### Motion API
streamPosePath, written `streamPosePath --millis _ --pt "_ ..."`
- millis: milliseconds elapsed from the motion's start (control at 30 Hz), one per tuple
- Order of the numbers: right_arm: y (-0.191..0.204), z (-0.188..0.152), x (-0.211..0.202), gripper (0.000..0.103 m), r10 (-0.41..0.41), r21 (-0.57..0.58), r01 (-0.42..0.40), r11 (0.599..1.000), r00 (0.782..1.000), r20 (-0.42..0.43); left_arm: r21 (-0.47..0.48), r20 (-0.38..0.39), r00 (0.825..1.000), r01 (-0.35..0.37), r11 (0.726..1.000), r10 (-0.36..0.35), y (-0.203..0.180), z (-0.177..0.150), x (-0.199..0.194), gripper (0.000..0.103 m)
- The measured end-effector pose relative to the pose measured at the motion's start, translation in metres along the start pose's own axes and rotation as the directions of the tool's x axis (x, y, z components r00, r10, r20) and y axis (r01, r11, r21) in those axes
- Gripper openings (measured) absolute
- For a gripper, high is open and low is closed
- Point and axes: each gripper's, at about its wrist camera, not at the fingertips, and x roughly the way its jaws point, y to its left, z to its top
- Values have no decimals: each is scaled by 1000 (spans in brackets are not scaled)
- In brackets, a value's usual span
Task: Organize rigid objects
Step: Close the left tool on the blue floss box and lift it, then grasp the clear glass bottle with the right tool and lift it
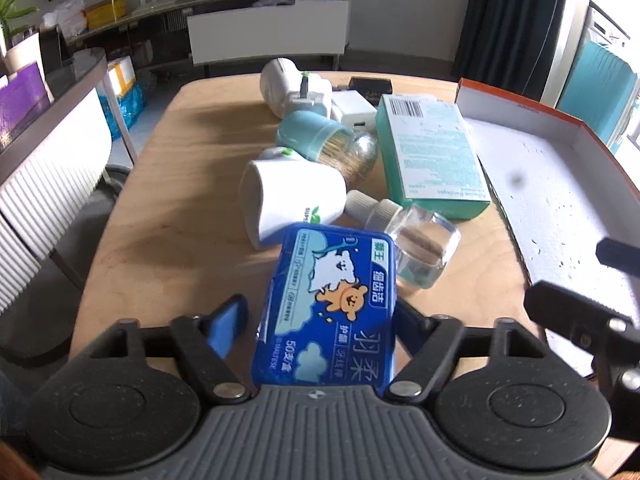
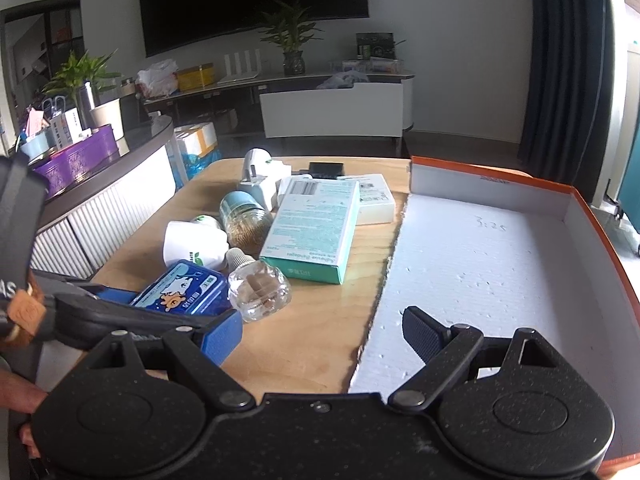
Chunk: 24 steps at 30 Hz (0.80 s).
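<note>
A blue floss-pick box with a bear picture lies on the wooden table, skewed between the fingers of my left gripper. The right finger sits against the box's edge. A thin strip of table shows between the blue left pad and the box. In the right wrist view the same box lies at the left beside the left gripper's arm. My right gripper is open and holds nothing, over the table edge and the orange-rimmed white tray.
Behind the box lie a clear glass bottle, a white cup on its side, a teal-capped jar, a teal carton and white plugs. The tray fills the right side. A grey chair stands left.
</note>
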Motion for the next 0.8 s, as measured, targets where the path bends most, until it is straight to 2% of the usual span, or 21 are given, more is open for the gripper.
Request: streamPosePath --millis 33,167,367,567,600,633,700,733,767,800 --pt "1 2 2 102 9 -10 -9 1000 1000 -3 10 13 1000 11 1000 -11 0 -1 -2 63" --pt "4 13 12 102 66 -55 -67 996 997 -30 -21 24 998 52 998 -51 9 -6 -10 62" --pt "16 30 42 102 138 -88 -149 985 983 -118 -62 35 999 33 998 -31 33 -20 -34 62" --pt "34 36 90 98 130 -134 -163 977 966 -225 -112 46 999 13 994 -8 48 -19 -43 62" --pt "36 37 95 94 124 -141 -160 977 964 -234 -120 48 999 11 993 -5 48 -18 -44 62" --pt "38 38 100 85 125 -142 -163 976 961 -246 -123 51 999 12 992 -6 49 -17 -43 62" --pt "41 39 107 80 127 -139 -169 976 955 -268 -128 57 998 12 992 -5 50 -15 -44 63" --pt "43 40 108 69 114 -151 -158 976 958 -264 -131 58 998 12 991 -4 50 -13 -43 62" --pt "45 40 108 61 109 -160 -154 975 959 -261 -134 60 998 13 991 -5 52 -15 -44 62" --pt "46 41 107 61 107 -164 -152 975 961 -254 -137 61 998 16 990 -7 52 -13 -44 62"
